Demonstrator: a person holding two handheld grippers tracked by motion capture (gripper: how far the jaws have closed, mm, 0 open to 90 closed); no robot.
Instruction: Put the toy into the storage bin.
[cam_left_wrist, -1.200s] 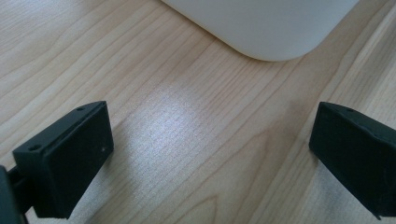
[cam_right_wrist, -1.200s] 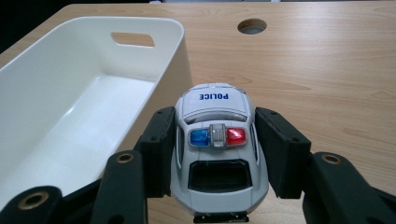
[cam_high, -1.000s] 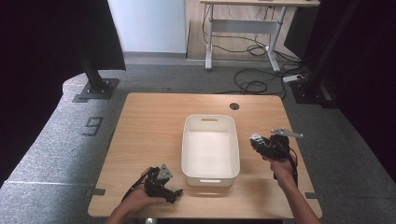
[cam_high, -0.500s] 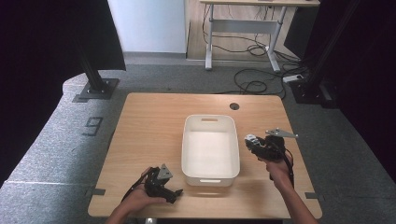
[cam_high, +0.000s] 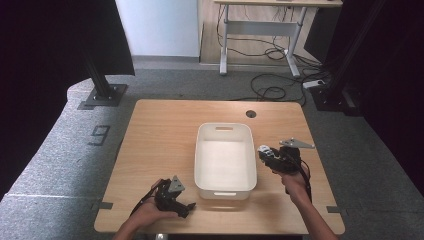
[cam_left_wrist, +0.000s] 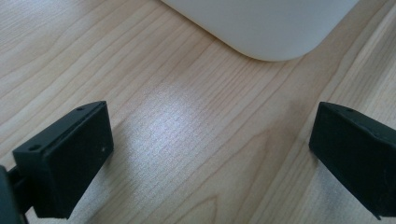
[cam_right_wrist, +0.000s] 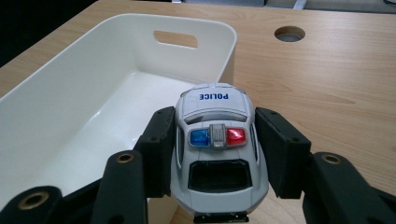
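A white toy police car (cam_right_wrist: 216, 140) with blue and red roof lights sits between the jaws of my right gripper (cam_right_wrist: 212, 144), which is shut on its sides. In the high view the car (cam_high: 264, 151) hangs over the right rim of the white bin (cam_high: 225, 131), with the right gripper (cam_high: 272, 157) just right of the bin. The bin (cam_right_wrist: 93, 74) is empty inside. My left gripper (cam_high: 181, 206) rests low on the table by the bin's near left corner, open. Its jaws stand wide apart over bare wood (cam_left_wrist: 201, 140), with the bin's corner (cam_left_wrist: 271, 32) ahead.
The wooden table (cam_high: 160, 130) has a round cable hole (cam_high: 251, 113) at the back right. Beyond the table stand a black stand base (cam_high: 102, 95), a desk frame (cam_high: 260, 30) and floor cables (cam_high: 275, 90).
My right gripper has carried the police car leftward, from the table's right side to the bin's right rim. The left gripper has stayed in place.
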